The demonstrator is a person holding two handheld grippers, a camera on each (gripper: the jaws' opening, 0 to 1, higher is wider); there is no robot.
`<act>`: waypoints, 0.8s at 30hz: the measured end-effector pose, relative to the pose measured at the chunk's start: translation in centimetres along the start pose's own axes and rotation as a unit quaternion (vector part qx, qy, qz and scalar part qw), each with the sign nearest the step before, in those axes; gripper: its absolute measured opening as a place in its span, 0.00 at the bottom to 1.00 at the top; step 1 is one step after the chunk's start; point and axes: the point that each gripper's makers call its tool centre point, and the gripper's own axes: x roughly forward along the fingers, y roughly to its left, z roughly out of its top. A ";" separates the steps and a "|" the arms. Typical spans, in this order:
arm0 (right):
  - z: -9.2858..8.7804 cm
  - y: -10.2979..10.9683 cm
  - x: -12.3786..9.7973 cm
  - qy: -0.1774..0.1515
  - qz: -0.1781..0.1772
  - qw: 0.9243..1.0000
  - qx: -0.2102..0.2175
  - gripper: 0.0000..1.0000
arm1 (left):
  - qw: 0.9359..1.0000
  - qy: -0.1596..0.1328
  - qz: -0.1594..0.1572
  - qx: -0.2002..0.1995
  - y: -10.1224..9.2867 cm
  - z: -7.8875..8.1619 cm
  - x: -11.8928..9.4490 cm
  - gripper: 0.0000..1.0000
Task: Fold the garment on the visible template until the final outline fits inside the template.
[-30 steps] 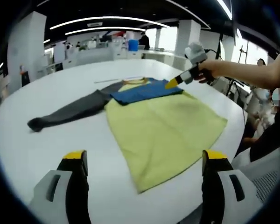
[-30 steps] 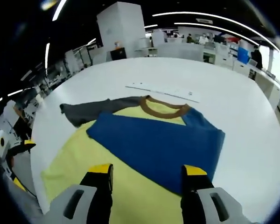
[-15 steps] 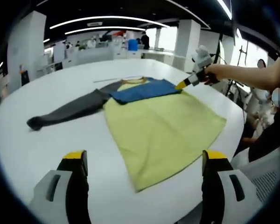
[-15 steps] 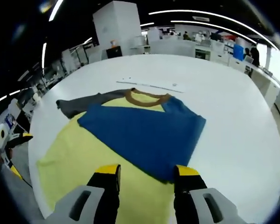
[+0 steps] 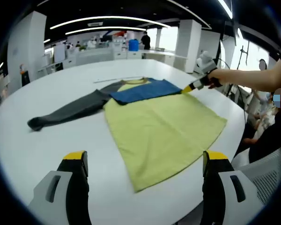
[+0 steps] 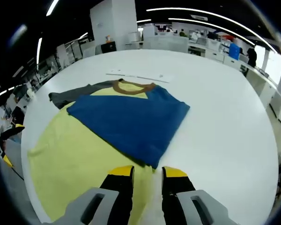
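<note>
A garment lies flat on the white table, with a yellow body (image 5: pixel 164 126), a blue sleeve (image 5: pixel 145 90) folded across the chest and a grey sleeve (image 5: pixel 70 110) stretched out to the left. My left gripper (image 5: pixel 145 157) hovers wide open, short of the yellow hem. My right gripper (image 5: pixel 186 89) points at the folded blue sleeve's corner. In the right gripper view its jaws (image 6: pixel 147 171) stand narrowed but open, with the corner of the blue sleeve (image 6: pixel 126 115) and the yellow cloth (image 6: pixel 75 150) between the tips. The brown collar (image 6: pixel 131 86) and grey sleeve (image 6: pixel 68 93) lie beyond.
A thin white strip (image 6: pixel 138 75) lies on the table (image 6: pixel 225 131) past the collar. A person's arm (image 5: pixel 253 75) reaches in from the right, and a mesh chair (image 5: pixel 267 173) stands at the table's rounded near edge. Desks fill the room behind.
My right gripper has drawn back to the blue sleeve's corner and its jaws have narrowed. The left gripper and the garment have stayed put.
</note>
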 end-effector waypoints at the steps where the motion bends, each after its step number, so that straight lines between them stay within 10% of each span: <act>1: -0.1 -0.2 0.1 0.000 -0.003 1.000 0.004 0.13 | 1.000 0.000 0.000 0.000 0.0 0.0 0.0 0.99; 24: -0.9 -0.8 0.5 0.006 -0.013 1.000 0.001 0.00 | 1.000 -0.027 -0.001 0.004 -0.1 1.3 -0.5 0.99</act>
